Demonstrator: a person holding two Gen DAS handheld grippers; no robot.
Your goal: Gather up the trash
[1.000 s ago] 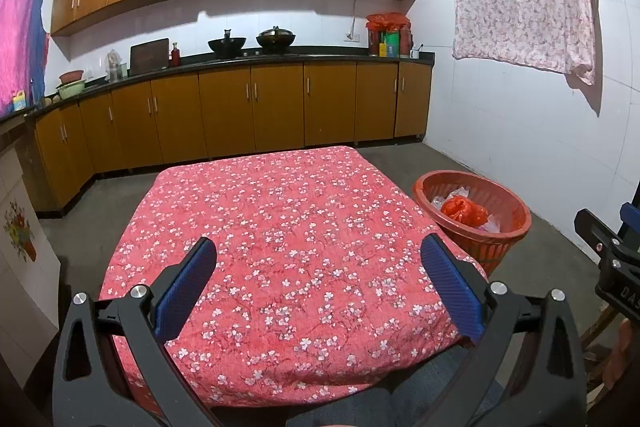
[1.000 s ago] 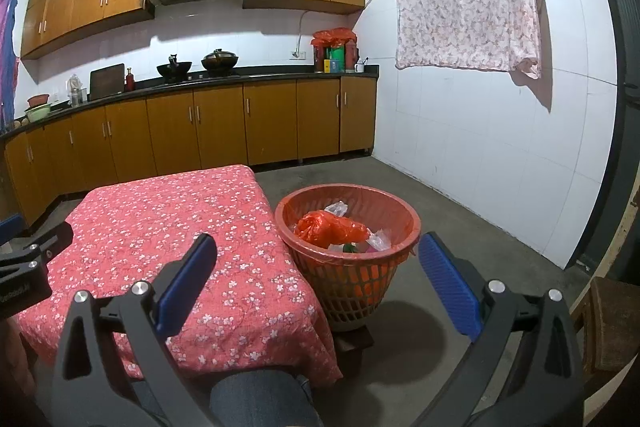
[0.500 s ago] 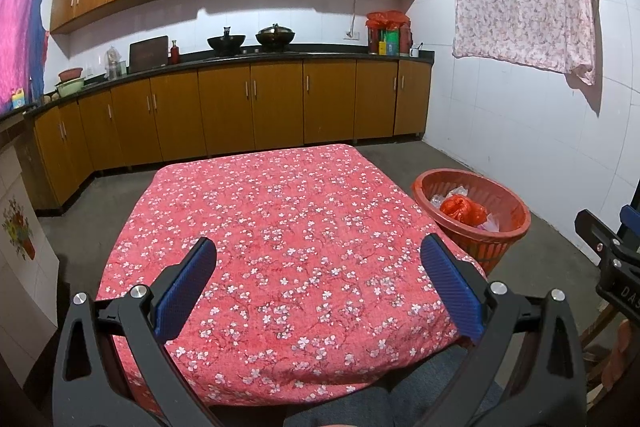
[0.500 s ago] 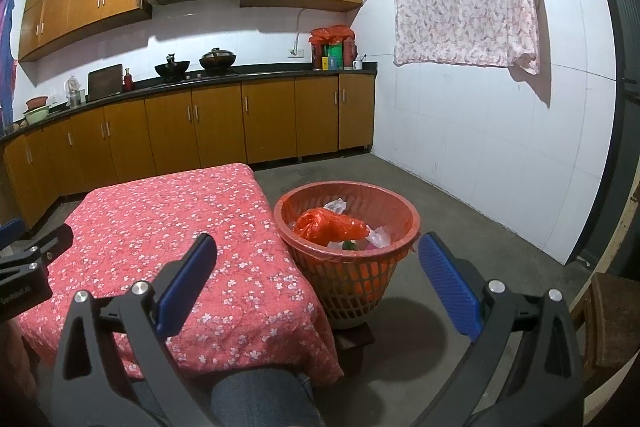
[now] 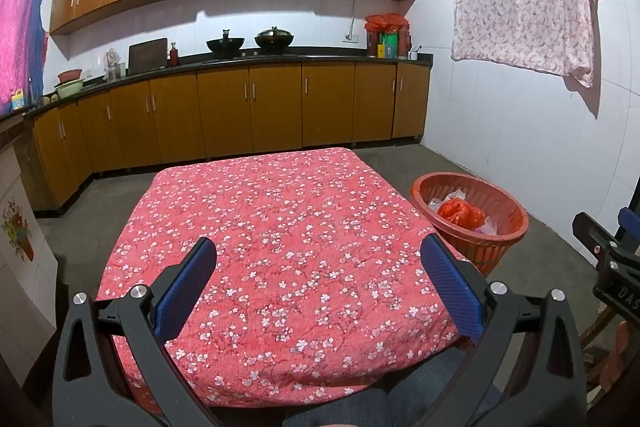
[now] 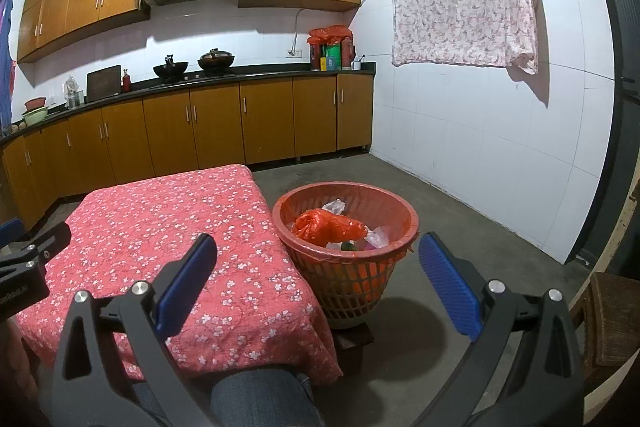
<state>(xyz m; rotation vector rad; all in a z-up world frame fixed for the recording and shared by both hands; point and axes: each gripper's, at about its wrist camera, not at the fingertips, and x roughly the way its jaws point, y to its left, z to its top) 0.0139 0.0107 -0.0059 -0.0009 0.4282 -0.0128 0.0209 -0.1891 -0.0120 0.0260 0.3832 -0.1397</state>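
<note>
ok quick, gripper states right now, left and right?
Left gripper: open, holding nothing, above the red floral tablecloth.
Right gripper: open, holding nothing, facing the orange trash basket.

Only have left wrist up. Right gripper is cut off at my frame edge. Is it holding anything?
Observer: No. The right gripper is open, with nothing between its fingers.
Operator: What's the basket sitting on? Its base is hidden for me.
Observer: The orange basket stands on a low dark block, not directly on the floor.
Operator: Anything in it under the orange bag?
Observer: A small green item shows at the lower edge of the orange bag; I can't tell what it is.
</note>
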